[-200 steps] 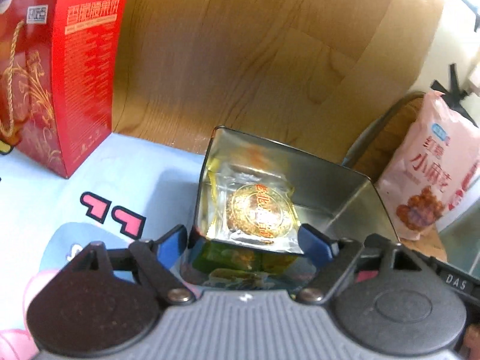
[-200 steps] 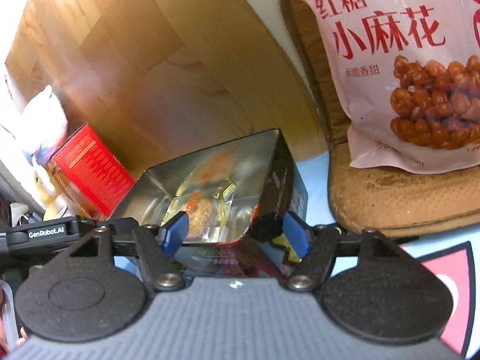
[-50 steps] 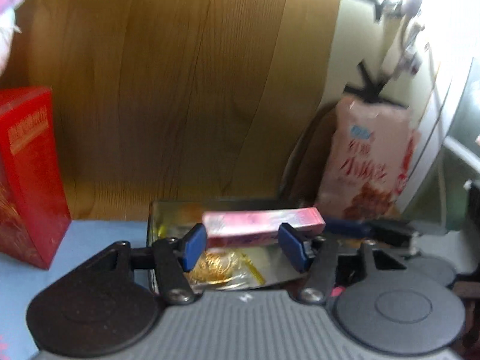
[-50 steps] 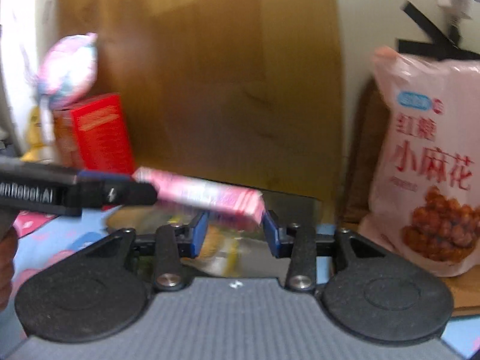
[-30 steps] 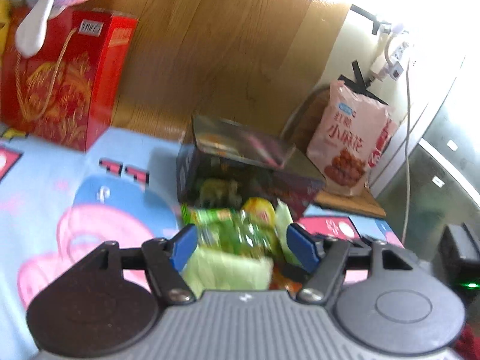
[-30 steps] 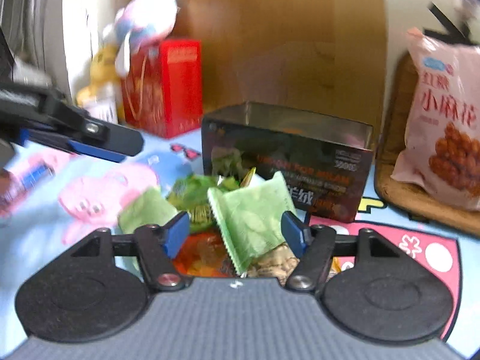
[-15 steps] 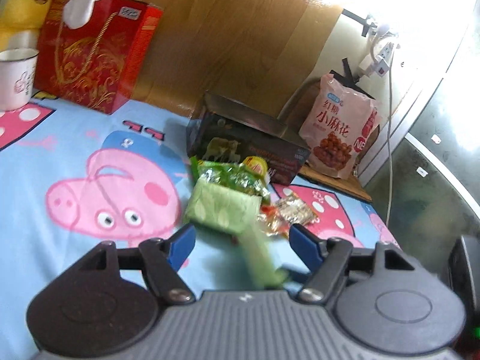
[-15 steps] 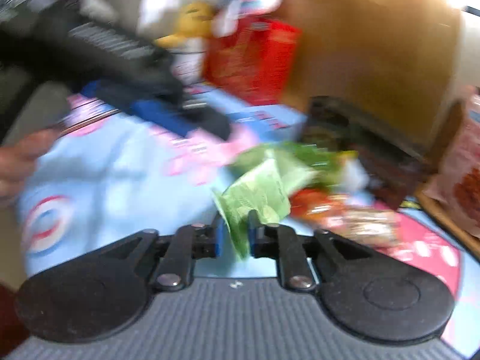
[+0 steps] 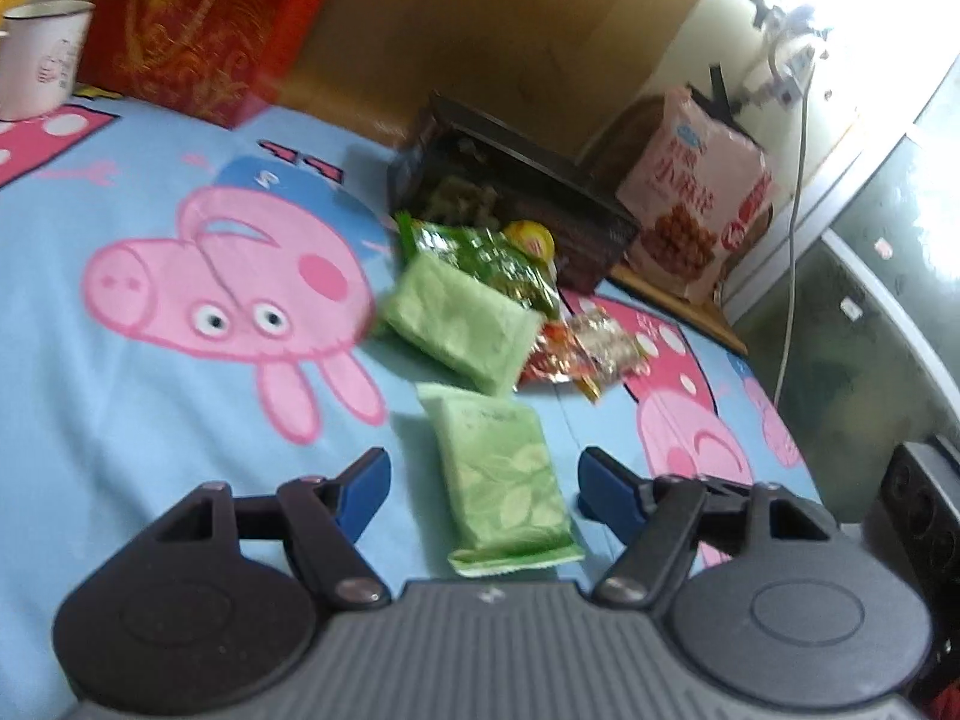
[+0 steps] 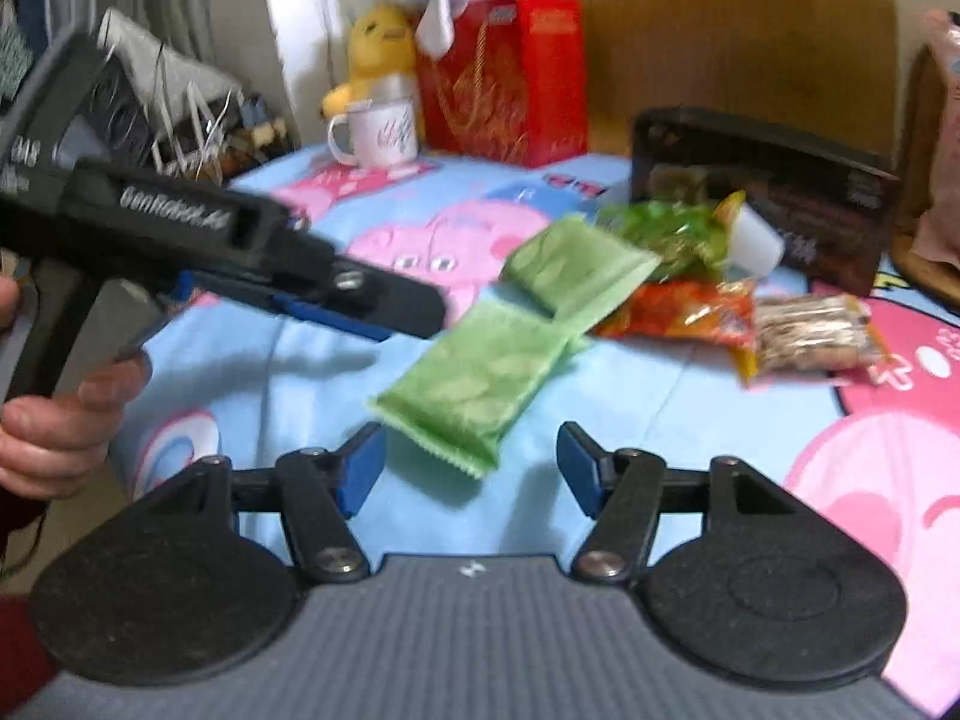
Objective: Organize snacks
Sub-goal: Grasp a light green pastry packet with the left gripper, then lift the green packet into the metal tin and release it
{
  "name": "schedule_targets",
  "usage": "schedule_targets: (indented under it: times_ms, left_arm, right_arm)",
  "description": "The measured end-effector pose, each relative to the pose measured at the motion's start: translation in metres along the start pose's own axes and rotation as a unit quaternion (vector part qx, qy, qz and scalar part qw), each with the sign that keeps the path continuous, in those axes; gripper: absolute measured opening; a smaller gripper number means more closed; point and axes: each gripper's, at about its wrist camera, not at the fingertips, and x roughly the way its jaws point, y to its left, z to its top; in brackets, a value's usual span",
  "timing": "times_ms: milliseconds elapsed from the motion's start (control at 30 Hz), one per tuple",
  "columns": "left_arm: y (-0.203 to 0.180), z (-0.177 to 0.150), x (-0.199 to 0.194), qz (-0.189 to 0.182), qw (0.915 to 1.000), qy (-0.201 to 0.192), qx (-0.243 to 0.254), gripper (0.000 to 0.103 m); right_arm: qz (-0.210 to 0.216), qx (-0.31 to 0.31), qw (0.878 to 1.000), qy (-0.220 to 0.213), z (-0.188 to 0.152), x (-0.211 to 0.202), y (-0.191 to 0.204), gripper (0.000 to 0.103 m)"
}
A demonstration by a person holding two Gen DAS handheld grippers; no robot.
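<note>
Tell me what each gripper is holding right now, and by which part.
Nothing. The left gripper is open. The right gripper has just been opening, and the green packet lies flat on the sheet, clear of its pads.

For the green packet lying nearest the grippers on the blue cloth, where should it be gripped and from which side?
The nearest green packet lies flat on the blue cloth, apart from the pile except at its far end by the second green packet. Probably best to come from above and pinch across its narrow width near the crimped near end, where both long edges are free. The right gripper, whose jaws have just been opening, is empty just short of it.
</note>
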Motion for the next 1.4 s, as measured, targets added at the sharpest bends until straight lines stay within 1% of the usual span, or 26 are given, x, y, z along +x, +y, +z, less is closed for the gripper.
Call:
schedule_targets:
  times_ms: [33, 100, 133, 167, 200, 233, 267, 300, 500, 700, 833, 1033, 1400]
  left_arm:
    - [-0.001, -0.001, 0.005, 0.001, 1.0000, 0.008, 0.002, 0.066]
    - [-0.002, -0.004, 0.014, 0.004, 0.9997, 0.025, -0.001, 0.057]
    - [-0.002, -0.005, 0.014, 0.006, 0.9997, 0.022, 0.001, 0.055]
    - [-0.003, -0.005, 0.015, 0.008, 0.9997, 0.023, 0.004, 0.049]
    - [-0.002, -0.005, 0.015, 0.009, 0.9996, 0.027, 0.003, 0.045]
    - [-0.001, -0.005, 0.016, 0.006, 0.9995, 0.030, 0.000, 0.039]
    - [0.001, -0.005, 0.017, 0.002, 0.9994, 0.034, -0.004, 0.034]
    - [0.002, -0.004, 0.017, 0.000, 0.9993, 0.036, -0.008, 0.031]
    - [0.005, -0.006, 0.014, -0.001, 0.9994, 0.032, -0.007, 0.030]
    - [0.010, -0.008, 0.006, -0.002, 0.9995, 0.030, -0.014, 0.030]
    - [0.009, -0.009, -0.002, -0.002, 0.9996, 0.023, -0.016, 0.030]
    - [0.002, -0.004, -0.013, 0.003, 1.0000, 0.006, -0.004, 0.030]
    - [-0.007, 0.016, -0.005, -0.003, 0.9999, -0.001, 0.010, 0.031]
  right_arm:
    - [-0.001, -0.004, 1.000, 0.008, 0.000, 0.004, 0.002, 0.065]
    - [-0.004, -0.011, 1.000, 0.015, 0.002, 0.007, 0.004, 0.065]
    - [-0.005, -0.013, 1.000, 0.019, 0.005, 0.008, 0.005, 0.063]
    - [-0.005, -0.013, 1.000, 0.025, 0.007, 0.009, 0.005, 0.054]
    - [-0.007, -0.014, 0.999, 0.030, 0.009, 0.011, 0.005, 0.048]
    - [-0.007, -0.014, 0.999, 0.035, 0.011, 0.013, 0.005, 0.046]
    - [-0.007, -0.013, 0.999, 0.042, 0.014, 0.014, 0.006, 0.043]
    - [-0.009, -0.015, 0.999, 0.048, 0.015, 0.015, 0.008, 0.042]
    - [-0.031, -0.041, 0.996, 0.069, 0.021, 0.020, 0.023, 0.042]
    - [-0.025, -0.051, 0.996, 0.074, 0.024, 0.021, 0.029, 0.041]
    - [-0.024, -0.058, 0.996, 0.067, 0.026, 0.019, 0.035, 0.041]
    - [-0.026, -0.066, 0.996, 0.049, 0.032, 0.013, 0.038, 0.041]
    - [-0.043, -0.072, 0.996, 0.041, 0.046, 0.011, 0.029, 0.041]
